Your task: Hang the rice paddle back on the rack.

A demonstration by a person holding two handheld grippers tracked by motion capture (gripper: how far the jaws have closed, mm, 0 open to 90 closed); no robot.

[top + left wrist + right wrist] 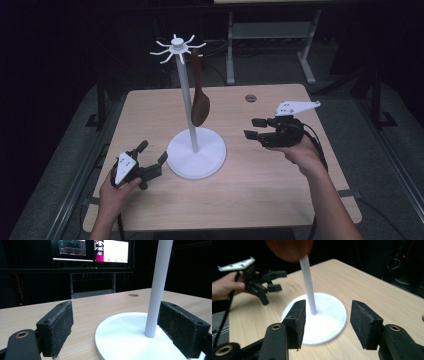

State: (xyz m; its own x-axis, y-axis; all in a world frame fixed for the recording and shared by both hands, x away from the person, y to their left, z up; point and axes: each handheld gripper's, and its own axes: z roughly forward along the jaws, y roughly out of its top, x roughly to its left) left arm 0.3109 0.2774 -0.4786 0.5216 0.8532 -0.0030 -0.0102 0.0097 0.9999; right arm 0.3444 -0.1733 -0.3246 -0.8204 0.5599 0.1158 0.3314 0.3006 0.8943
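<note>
The brown spoon (200, 102) already hangs from the white stand (196, 150) at table centre, so the hanging looks done: the left gripper (150, 162) at eight o'clock and right gripper (255, 128) at three o'clock both gape, empty

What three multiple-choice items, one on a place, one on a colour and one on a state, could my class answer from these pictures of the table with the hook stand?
1. Where does the brown spoon hang?
A. From a hook at the top of the white stand
B. Flat on the table
C. Between the right gripper's fingers

2. What colour is the stand's round base?
A. Black
B. White
C. Red

3. How are the left gripper and the right gripper set?
A. Both shut
B. One shut on the pole
C. Both open, holding nothing

Answers: 1 A, the spoon dangles beside the pole below the hooks. 2 B, the high view shows a white disc. 3 C, each gripper view shows its fingers apart.
</note>
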